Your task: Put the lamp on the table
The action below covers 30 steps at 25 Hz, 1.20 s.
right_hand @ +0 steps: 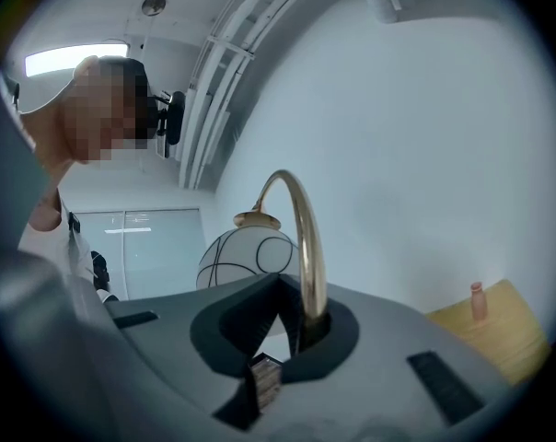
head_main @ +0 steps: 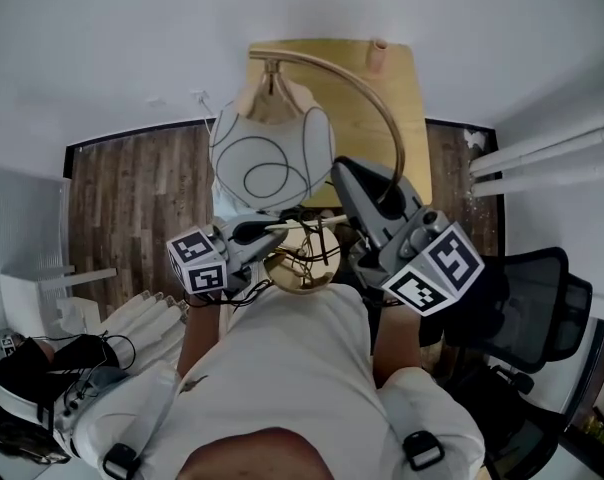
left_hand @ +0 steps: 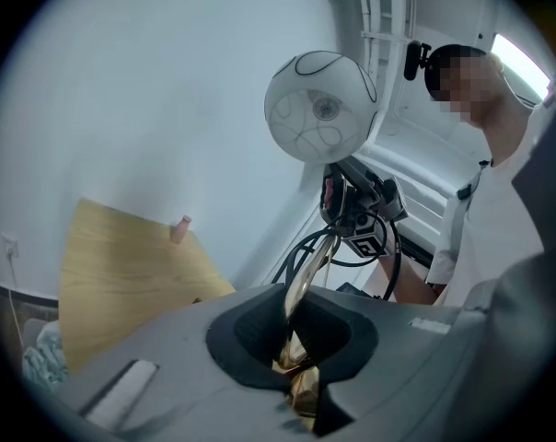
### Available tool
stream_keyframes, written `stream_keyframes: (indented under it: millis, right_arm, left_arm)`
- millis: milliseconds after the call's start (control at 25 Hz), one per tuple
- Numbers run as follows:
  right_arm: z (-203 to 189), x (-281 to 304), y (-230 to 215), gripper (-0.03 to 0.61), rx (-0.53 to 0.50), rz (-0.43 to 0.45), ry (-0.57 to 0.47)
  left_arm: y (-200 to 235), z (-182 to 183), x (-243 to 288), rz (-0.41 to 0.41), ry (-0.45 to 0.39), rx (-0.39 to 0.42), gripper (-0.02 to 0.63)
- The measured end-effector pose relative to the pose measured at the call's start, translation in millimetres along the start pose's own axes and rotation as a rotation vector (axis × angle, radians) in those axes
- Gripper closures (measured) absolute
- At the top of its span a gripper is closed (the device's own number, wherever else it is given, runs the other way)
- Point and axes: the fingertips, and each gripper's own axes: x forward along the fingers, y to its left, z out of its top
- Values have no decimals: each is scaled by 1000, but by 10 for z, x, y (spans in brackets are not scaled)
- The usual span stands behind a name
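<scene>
Both grippers are clamped shut on the lamp point(head_main: 272, 158). The left gripper point(head_main: 280, 230) holds it low down, and the right gripper point(head_main: 350, 190) is on the curved brass stem point(right_hand: 307, 247). The table point(head_main: 357, 108) shows beyond the globe.

The table point(head_main: 407, 98) top is mostly bare wood, so there is lots of room on it. A small pink bottle point(head_main: 379, 55) stands at its far edge, close to the white wall point(head_main: 132, 38) behind. The lamp point(head_main: 270, 158) has a round shade that hangs over the table's near side. A black chair point(head_main: 537, 298) stands close on the right. The wood floor point(head_main: 132, 198) left of the table is open.
</scene>
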Motion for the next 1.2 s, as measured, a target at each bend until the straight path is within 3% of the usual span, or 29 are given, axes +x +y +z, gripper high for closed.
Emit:
stream_keyframes:
  millis: [1200]
  right_arm:
    - [-32, 532, -1734, 583, 28, 10, 44]
  left_arm:
    - [1367, 449, 1124, 31, -8, -10, 597]
